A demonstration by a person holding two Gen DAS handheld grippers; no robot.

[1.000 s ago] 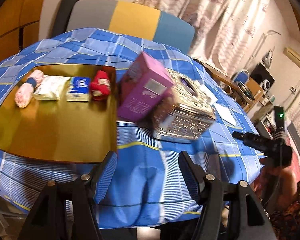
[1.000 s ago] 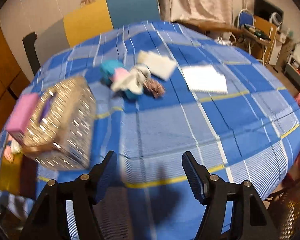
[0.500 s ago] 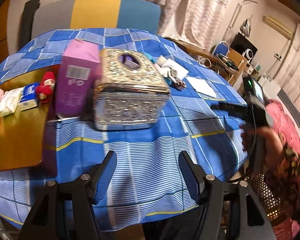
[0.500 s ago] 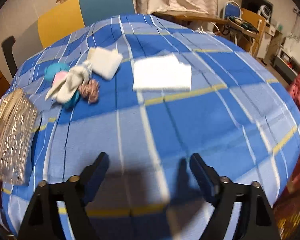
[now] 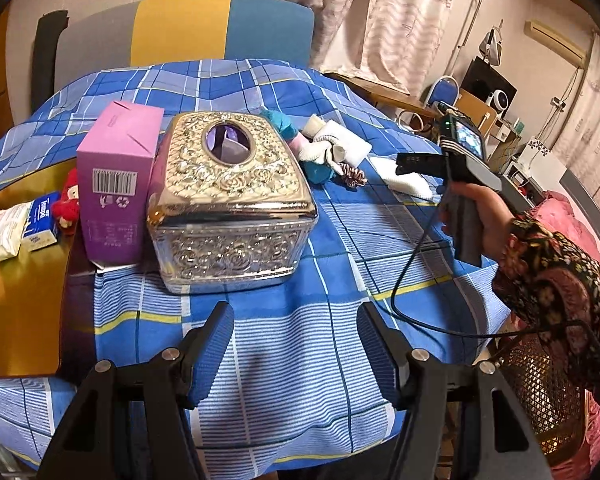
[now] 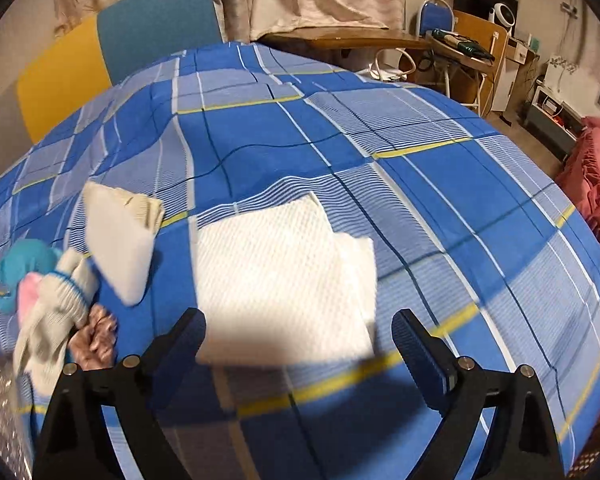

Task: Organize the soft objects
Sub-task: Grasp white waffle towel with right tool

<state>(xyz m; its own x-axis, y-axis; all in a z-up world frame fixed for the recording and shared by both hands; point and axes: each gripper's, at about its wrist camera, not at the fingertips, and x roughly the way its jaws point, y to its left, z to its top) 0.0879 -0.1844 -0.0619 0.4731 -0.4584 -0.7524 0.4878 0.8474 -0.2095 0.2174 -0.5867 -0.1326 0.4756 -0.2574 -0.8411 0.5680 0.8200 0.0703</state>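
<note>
left gripper (image 5: 296,350): blk frame, blue ribbed pads, silver screws | sleeve (image 5: 556,280): dark floral | blk cable (image 5: 412,280)

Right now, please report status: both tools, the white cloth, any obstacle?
Left tool open, empty. Right tool open, jaws just widened, hovering over white cloth, not gripping. Sock beside cloth, nothing blocking.

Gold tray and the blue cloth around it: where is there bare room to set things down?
The gold tray is bare across its near part; only its far edge holds a row of small packs and toys. The checked cloth between the left tongs and the silver tissue box is free. Behind that box, around the folded white towel, it is crowded.
</note>
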